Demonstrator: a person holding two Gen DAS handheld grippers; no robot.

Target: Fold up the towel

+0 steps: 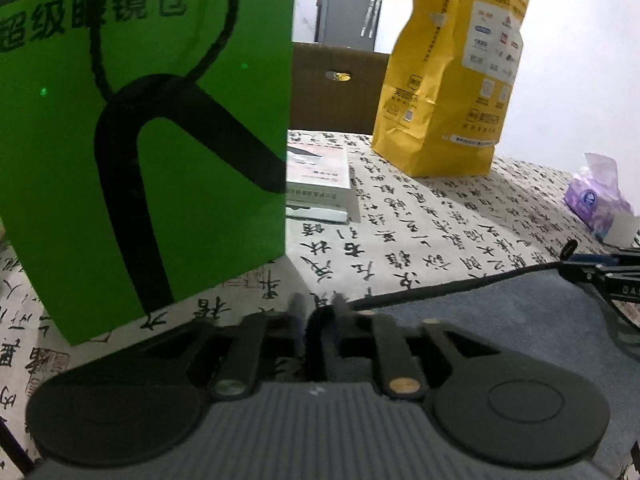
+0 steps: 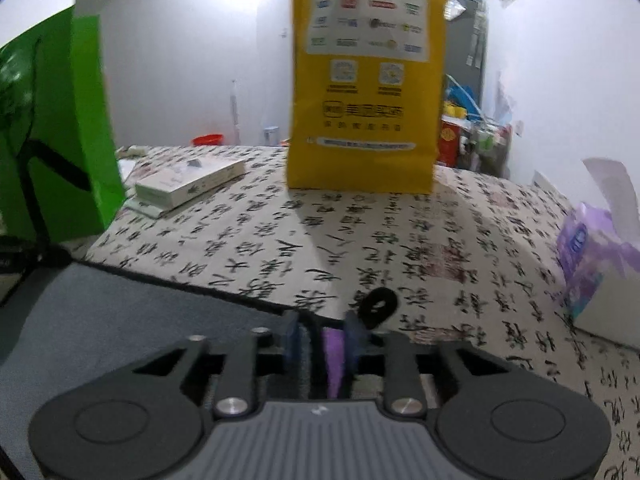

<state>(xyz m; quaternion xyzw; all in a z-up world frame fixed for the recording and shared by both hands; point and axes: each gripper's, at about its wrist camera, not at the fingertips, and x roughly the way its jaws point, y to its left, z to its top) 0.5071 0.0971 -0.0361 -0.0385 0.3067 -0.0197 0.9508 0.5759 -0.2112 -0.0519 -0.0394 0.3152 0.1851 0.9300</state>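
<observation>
The towel (image 1: 520, 320) is grey-blue with a dark hem and lies on the calligraphy-print tablecloth (image 1: 420, 220). My left gripper (image 1: 318, 308) is shut on its far left corner, the hem pinched between the fingers. In the right wrist view the towel (image 2: 120, 312) spreads to the left. My right gripper (image 2: 320, 324) is shut on its far right corner, where a purple tag and a black hanging loop (image 2: 378, 307) show. The right gripper also shows at the right edge of the left wrist view (image 1: 608, 276).
A green paper bag (image 1: 140, 140) stands close at the left. A yellow paper bag (image 1: 448, 80) stands behind the towel. Stacked white boxes (image 1: 316, 176) lie between them. A purple tissue pack (image 1: 600, 200) sits at the right. A wall is behind.
</observation>
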